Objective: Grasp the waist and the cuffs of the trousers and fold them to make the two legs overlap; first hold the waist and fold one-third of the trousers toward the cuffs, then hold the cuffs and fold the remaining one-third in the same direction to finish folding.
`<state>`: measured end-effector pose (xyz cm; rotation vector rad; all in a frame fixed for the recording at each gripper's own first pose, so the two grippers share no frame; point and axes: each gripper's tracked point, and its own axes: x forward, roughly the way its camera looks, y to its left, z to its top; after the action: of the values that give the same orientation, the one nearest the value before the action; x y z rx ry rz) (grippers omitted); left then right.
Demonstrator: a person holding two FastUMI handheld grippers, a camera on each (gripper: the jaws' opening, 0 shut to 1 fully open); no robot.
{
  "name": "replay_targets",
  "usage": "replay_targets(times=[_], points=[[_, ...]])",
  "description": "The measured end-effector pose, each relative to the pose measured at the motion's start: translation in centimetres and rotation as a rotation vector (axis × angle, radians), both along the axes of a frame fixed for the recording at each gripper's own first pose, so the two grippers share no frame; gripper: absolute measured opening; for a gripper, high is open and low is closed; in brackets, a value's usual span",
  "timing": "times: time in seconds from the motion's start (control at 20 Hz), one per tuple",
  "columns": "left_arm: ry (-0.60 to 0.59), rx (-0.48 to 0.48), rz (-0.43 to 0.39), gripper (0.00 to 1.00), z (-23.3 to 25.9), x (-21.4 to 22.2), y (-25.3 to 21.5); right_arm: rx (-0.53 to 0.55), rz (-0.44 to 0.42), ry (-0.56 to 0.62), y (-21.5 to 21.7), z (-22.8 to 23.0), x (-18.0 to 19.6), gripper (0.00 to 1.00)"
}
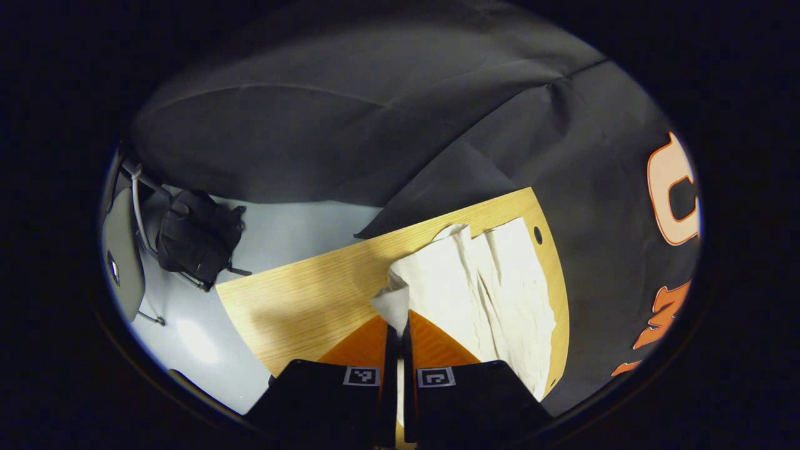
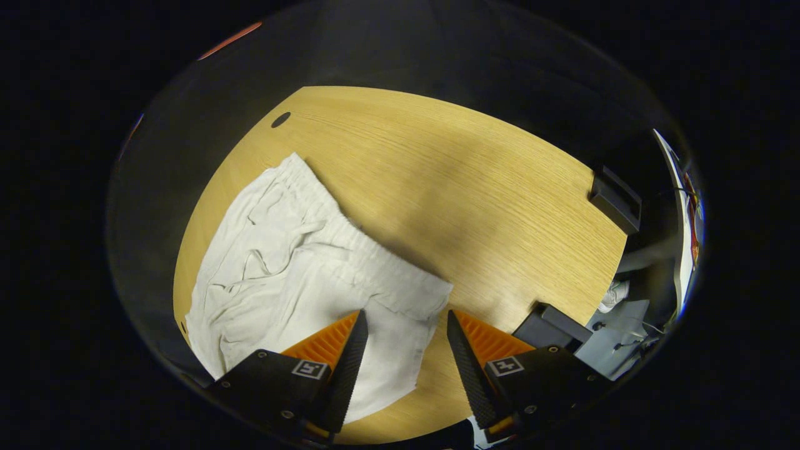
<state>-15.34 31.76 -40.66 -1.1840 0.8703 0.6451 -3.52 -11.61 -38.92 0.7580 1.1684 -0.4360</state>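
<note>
Pale cotton trousers (image 2: 300, 275) lie crumpled on the wooden table (image 2: 475, 187). Your left gripper (image 1: 403, 325) is clamped on a raised edge; your right gripper (image 2: 406, 325) hovers, jaws apart, over the near corner. Close there, then lift both evenly.

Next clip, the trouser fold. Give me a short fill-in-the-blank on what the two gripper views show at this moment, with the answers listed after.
1. The left gripper is shut on a bunched edge of the ____.
2. The right gripper hovers with its jaws ____ over the cloth.
3. The white trousers lie on a ____ table.

Missing words: trousers; open; wooden
</note>
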Motion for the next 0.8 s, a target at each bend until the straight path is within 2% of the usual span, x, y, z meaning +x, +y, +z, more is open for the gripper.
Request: replay_targets(times=[0.05, 0.1, 0.15, 0.25, 0.3, 0.4, 0.45, 0.55, 0.65, 0.8], points=[[-0.004, 0.01, 0.0, 0.06, 0.4, 0.2, 0.2, 0.024, -0.005, 0.009, 0.4, -0.3, 0.2, 0.74], [-0.006, 0.019, 0.0, 0.08, 0.9, 0.4, 0.3, 0.026, -0.002, 0.023, 0.4, -0.5, -0.1, 0.69], [-0.012, 0.021, 0.0, 0.08, 1.5, 0.7, 0.3, 0.009, -0.002, 0.02, 0.0, -0.5, 0.0, 0.6], [-0.03, 0.037, 0.011, 0.08, 2.5, 1.5, 0.6, -0.007, 0.003, 0.026, -0.2, -0.6, 0.2, 0.48], [-0.036, 0.041, 0.014, 0.08, 3.0, 1.7, 0.6, -0.02, 0.005, 0.034, -0.3, -0.7, 0.1, 0.51], [-0.033, 0.049, 0.003, 0.08, 3.6, 2.0, 0.4, -0.022, -0.031, 0.049, -0.6, -1.0, 0.4, 0.34], [-0.034, 0.061, -0.002, 0.08, 3.7, 2.2, 0.3, 0.002, -0.061, 0.041, -0.5, -1.0, 0.7, 0.19], [-0.03, 0.076, -0.001, 0.08, 4.1, 2.1, 0.3, 0.063, -0.085, 0.016, -0.2, -0.6, 0.8, 0.09], [-0.033, 0.076, 0.02, 0.08, 4.6, 1.9, 0.6, 0.12, -0.111, -0.011, -0.2, 0.1, 0.9, 0.05], [-0.046, 0.092, 0.034, 0.08, 5.6, 1.8, 2.2, 0.171, -0.109, -0.033, -0.4, 1.8, 1.1, 0.04]])
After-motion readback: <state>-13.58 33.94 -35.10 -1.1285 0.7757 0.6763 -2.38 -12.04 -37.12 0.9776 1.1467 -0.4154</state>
